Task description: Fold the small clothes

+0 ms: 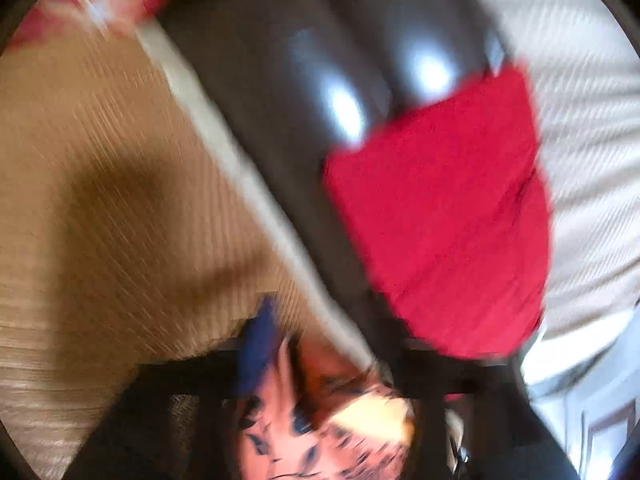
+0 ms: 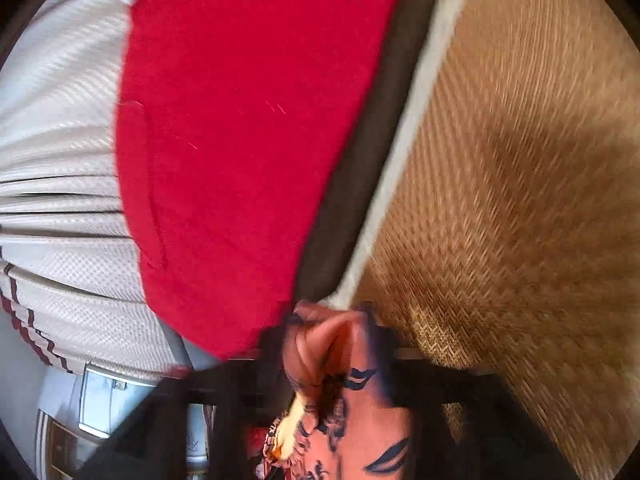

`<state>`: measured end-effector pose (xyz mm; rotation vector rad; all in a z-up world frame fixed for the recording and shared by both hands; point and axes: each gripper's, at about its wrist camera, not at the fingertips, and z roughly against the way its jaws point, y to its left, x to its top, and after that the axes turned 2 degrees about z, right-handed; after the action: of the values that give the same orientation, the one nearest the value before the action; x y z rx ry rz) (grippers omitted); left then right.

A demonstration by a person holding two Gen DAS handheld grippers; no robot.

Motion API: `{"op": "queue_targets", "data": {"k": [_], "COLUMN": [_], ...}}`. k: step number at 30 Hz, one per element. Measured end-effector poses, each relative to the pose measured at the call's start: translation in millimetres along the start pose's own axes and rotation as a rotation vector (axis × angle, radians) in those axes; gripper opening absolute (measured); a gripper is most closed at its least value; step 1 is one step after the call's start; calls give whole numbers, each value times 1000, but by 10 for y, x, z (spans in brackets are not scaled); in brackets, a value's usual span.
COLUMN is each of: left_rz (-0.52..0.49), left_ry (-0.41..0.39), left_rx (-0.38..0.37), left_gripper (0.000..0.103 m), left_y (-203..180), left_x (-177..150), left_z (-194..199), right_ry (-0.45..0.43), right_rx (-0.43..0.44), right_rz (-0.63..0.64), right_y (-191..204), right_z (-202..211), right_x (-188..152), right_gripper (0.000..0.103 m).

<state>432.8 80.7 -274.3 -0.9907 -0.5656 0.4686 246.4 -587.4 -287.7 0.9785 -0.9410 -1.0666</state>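
From the left wrist, the left tongs [image 1: 316, 384] stand spread, a peach patterned garment [image 1: 320, 412] bunched loose between them at six o'clock; a red garment [image 1: 440, 216] lies flat at three o'clock. From the right wrist, the right tongs [image 2: 328, 364] gape too, patterned cloth [image 2: 340, 392] loose between. Its folding looks unfinished.

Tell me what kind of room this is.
Probably a living room or bedroom in a home: a woven straw-like mat beside a dark padded seat, a white textured cover, and a red cloth lying across the seat.
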Motion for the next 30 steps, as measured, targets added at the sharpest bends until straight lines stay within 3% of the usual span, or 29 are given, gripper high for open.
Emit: {"op": "queue_targets", "data": {"k": [1, 2, 5, 8, 11, 14, 16, 18, 20, 25, 30], "left_rz": [10, -8, -124, -156, -87, 4, 37, 63, 102, 137, 116], "left_ry": [-76, -105, -44, 70, 147, 261, 284, 252, 237, 160, 100], "left_rx": [-26, -39, 7, -11, -30, 35, 57, 75, 64, 38, 45], "left_gripper": [76, 76, 76, 76, 76, 76, 76, 76, 76, 76, 71], "left_y": [-46, -120, -341, -319, -63, 160, 271, 375, 471, 461, 392], "left_x": [6, -16, -293, -888, -1460, -1795, -1850, -1827, -1754, -1603, -1589], "left_z": [235, 412, 712, 906, 941, 785, 692, 680, 634, 478, 254], "right_ry": [-55, -82, -19, 101, 207, 287, 323, 327, 318, 203, 105], "right_rx": [15, 23, 19, 35, 43, 56, 39, -7, -54, -78, -100], "right_rz": [23, 57, 212, 293, 298, 202, 123, 88, 66, 10, 68], "right_y": [102, 189, 554, 744, 724, 483, 283, 71, -26, -186, -44], "right_z": [190, 299, 504, 618, 698, 723, 693, 640, 601, 451, 325], "right_x": [-51, -103, -367, -833, -1248, -1545, -1666, -1665, -1657, -1462, -1324], "right_gripper": [97, 97, 96, 96, 96, 96, 95, 93, 85, 78, 74]}}
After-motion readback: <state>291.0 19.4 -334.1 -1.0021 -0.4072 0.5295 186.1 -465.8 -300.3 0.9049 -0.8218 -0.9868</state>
